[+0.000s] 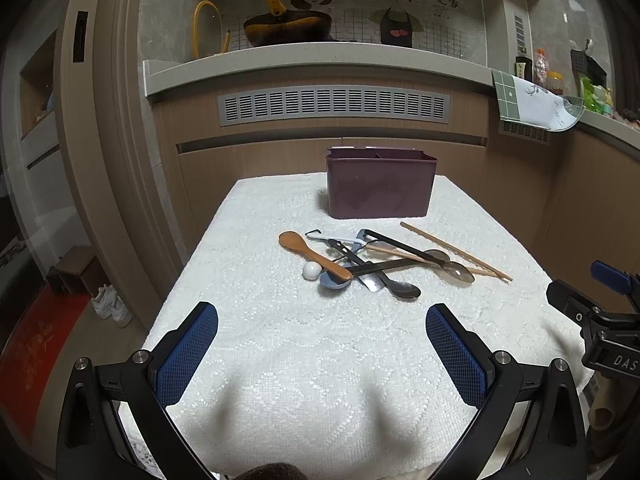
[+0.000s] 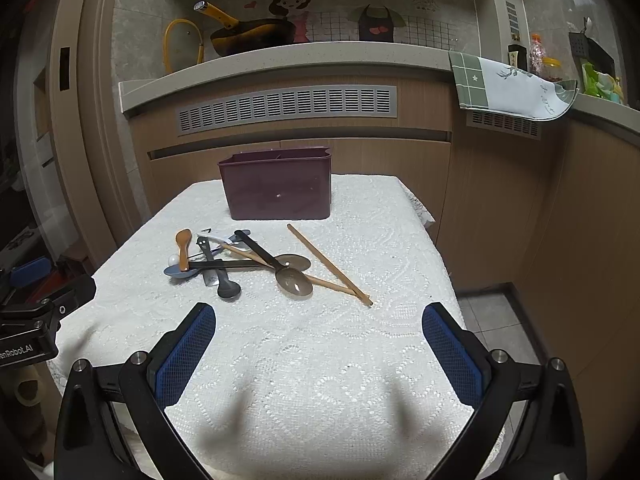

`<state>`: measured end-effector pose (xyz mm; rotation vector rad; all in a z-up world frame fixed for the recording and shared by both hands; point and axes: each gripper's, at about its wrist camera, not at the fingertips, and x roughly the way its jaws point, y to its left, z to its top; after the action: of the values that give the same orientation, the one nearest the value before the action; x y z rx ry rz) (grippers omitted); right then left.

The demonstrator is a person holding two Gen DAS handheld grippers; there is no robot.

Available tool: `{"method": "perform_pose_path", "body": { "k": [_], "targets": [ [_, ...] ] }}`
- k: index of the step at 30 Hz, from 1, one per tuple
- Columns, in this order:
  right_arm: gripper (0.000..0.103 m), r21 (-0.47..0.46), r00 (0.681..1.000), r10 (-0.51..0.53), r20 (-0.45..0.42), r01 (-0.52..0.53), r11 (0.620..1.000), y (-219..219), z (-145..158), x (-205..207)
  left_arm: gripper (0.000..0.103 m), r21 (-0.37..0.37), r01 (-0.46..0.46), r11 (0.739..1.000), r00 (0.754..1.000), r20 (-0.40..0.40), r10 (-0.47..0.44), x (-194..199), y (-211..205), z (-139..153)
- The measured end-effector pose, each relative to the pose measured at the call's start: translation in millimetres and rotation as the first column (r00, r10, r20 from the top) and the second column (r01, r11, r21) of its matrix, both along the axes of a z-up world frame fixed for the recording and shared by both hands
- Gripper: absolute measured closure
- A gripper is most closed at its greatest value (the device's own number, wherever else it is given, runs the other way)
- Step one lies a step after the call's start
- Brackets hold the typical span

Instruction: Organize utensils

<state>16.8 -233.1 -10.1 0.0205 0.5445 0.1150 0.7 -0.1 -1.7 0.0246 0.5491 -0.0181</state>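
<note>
Left wrist view: the left gripper (image 1: 322, 354) hangs above the near part of a white lace tablecloth (image 1: 304, 360), its blue-padded fingers (image 1: 188, 356) spread wide with nothing between them. The right gripper (image 1: 600, 312) shows partly at the right edge of this view, near the table's side.

Right wrist view: the right gripper (image 2: 319, 354) is likewise released, blue pads (image 2: 452, 354) well apart and holding nothing, above the near cloth. Part of the left gripper (image 2: 36, 312) is visible at the left edge.

Utensils: a loose pile lies at mid-table, between the grippers and a dark maroon utensil holder (image 1: 380, 184). The holder stands upright at the far end of the cloth, apart from the pile; an inner divider shows at its rim. No utensil is seen standing in it.

Pile contents, as far as can be told:
- a wooden spoon (image 1: 312, 252) on the left, its handle end lying over a blue-grey spoon bowl (image 1: 334, 282);
- a small white ball-like item (image 1: 311, 270) touching the wooden spoon's side; its nature cannot be told;
- a black spoon (image 1: 404, 289) with bowl toward the grippers;
- a translucent brown spoon (image 2: 294, 280), with a black handle, crossing other handles;
- a pair of wooden chopsticks (image 2: 330, 266), meeting at their near tips on the right of the pile and spread apart farther back; one runs under the spoons.

Several handles overlap; the exact stacking order is unclear.

Background: a kitchen counter (image 1: 320, 60) carrying a yellow-handled pan (image 1: 288, 28), and a checked cloth (image 2: 508, 88) draped over the counter edge at right.
</note>
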Motion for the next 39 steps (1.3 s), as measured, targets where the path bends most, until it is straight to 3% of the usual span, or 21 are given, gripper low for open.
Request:
{"method": "perform_pose_path", "body": {
  "k": [39],
  "targets": [
    [0.000, 0.001, 1.000, 0.000, -0.004, 0.000, 1.000, 2.2, 1.2, -1.6, 0.000, -0.010, 0.005, 1.000, 1.000, -0.016, -0.005, 0.0, 2.4, -1.6]
  ]
}}
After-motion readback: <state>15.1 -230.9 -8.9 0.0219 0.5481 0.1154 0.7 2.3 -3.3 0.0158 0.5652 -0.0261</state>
